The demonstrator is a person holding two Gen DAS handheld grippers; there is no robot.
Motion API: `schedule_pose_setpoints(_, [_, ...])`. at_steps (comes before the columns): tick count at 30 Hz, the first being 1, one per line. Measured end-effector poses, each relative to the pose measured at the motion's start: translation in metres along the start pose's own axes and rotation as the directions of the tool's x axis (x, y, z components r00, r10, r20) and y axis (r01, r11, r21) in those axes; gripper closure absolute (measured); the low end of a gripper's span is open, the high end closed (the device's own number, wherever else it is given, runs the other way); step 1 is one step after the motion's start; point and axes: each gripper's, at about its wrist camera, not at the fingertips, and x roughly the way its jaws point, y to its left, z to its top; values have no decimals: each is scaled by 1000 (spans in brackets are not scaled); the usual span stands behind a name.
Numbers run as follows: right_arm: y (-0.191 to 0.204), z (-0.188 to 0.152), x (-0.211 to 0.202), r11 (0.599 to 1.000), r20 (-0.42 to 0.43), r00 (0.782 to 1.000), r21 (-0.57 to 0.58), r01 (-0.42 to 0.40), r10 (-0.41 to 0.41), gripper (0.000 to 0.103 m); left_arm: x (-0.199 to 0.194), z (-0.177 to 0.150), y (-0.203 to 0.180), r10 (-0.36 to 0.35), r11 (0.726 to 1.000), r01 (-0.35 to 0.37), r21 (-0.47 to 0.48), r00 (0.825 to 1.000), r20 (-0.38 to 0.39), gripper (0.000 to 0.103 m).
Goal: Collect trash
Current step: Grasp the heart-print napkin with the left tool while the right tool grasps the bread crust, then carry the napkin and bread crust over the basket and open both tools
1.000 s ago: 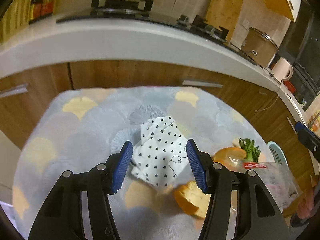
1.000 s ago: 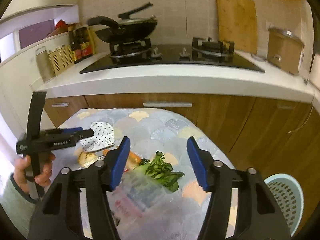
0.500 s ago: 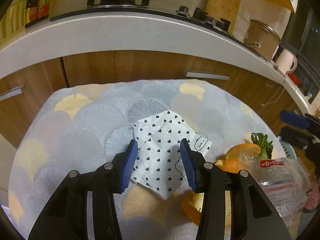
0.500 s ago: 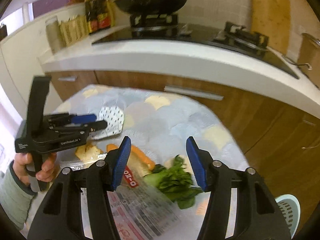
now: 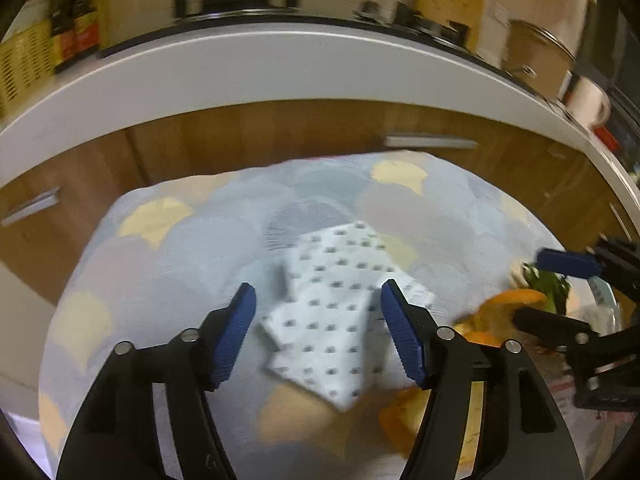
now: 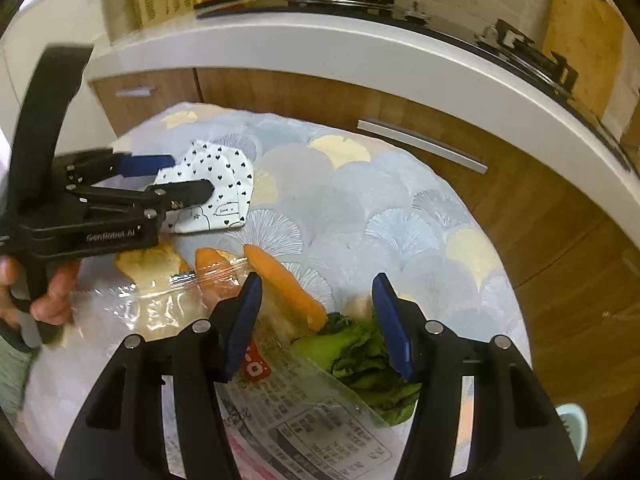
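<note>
Left gripper (image 5: 316,332): fingers opening, heart-print napkin (image 5: 336,320) between, not pressed.
Right gripper (image 6: 316,320): fingers half apart, empty, above greens (image 6: 360,356) near surface (image 6: 400,208) edge.

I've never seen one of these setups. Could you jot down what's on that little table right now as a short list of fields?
surface: round table with a fan-patterned cloth, in front of kitchen cabinets
paper item: heart-print napkin, folded, lying flat
left tongs: opening, straddling the napkin, pads not pressing it
right tongs: open, over the leafy greens and orange peel
other trash: clear printed plastic bag, more peel pieces
bin: pale blue basket at the table's right edge
</note>
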Motion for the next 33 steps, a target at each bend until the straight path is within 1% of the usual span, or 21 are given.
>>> schedule_pose_setpoints(1, [0, 1, 2, 1000, -3, 1000, -3, 0, 0, 50, 1, 0, -3, 1, 1000, -1, 9, 1000, -1, 51])
schedule_pose_setpoints(2, [0, 0, 3, 1000, -2, 1000, -5, -1, 1, 56, 2, 0, -6, 12, 1000, -12, 22, 1000, -1, 57])
schedule_pose_setpoints(3, [0, 0, 5, 1000, -6, 1000, -9, -19, 19, 61, 2, -1, -9, 20, 999, -20, 33, 1000, -2, 61])
schedule_pose_setpoints(4, [0, -1, 5, 1000, -5, 1000, -7, -30, 30, 74, 2, -2, -11, 24, 999, -24, 42, 1000, -3, 64])
schedule_pose_setpoints(5, [1, -2, 4, 1000, 5, 1000, -8, -30, 30, 85, 0, -4, -13, 24, 998, -24, 50, 1000, -2, 74])
schedule_pose_setpoints(6, [3, -4, 2, 1000, 19, 1000, -16, -18, 19, 86, -1, -5, -14, 24, 998, -24, 51, 1000, 0, 82])
schedule_pose_setpoints(7, [5, -5, 0, 1000, 30, 999, -20, -14, 14, 88, -2, -6, -14, 20, 999, -21, 46, 1000, 5, 83])
schedule_pose_setpoints(9, [6, -9, -4, 1000, 51, 999, -12, -10, 11, 90, -6, -9, -13, 21, 999, -22, 35, 999, 26, 96])
schedule_pose_setpoints(11, [5, -14, -15, 1000, 103, 995, 6, -12, 11, 95, -12, -11, -12, 14, 1000, -15, 22, 999, 45, 98])
schedule_pose_setpoints(14, [2, -20, -39, 999, 202, 979, 43, -25, 16, 96, -29, -13, -12, 18, 1000, -17, -9, 994, 108, 102])
schedule_pose_setpoints(15, [1, -23, -46, 998, 228, 974, 62, -16, 1, 96, -38, -14, -12, 18, 1000, -16, -19, 991, 135, 102])
schedule_pose_setpoints(19, [-1, -35, -76, 994, 304, 952, 113, 8, -42, 96, -67, -18, -14, 7, 999, 2, -44, 980, 201, 103])
schedule_pose_setpoints(21, [-2, -39, -87, 992, 323, 944, 128, 20, -60, 96, -83, -21, -17, -9, 998, 21, -52, 973, 232, 103])
schedule_pose_setpoints(25, [-5, -50, -116, 985, 377, 922, 171, 29, -93, 96, -110, -24, -25, -27, 997, 45, -56, 959, 280, 103])
schedule_pose_setpoints(27, [-8, -53, -126, 981, 398, 912, 191, 30, -105, 96, -126, -26, -30, -47, 996, 68, -57, 949, 312, 103])
schedule_pose_setpoints(29, [-11, -57, -142, 974, 428, 893, 222, 44, -137, 96, -139, -27, -35, -64, 994, 88, -57, 940, 335, 103])
schedule_pose_setpoints(31, [-13, -59, -154, 966, 437, 882, 248, 71, -177, 96, -155, -28, -41, -94, 992, 119, -46, 928, 361, 103])
schedule_pose_setpoints(33, [-18, -61, -166, 957, 447, 871, 277, 83, -205, 96, -167, -29, -47, -111, 990, 134, -35, 919, 378, 103])
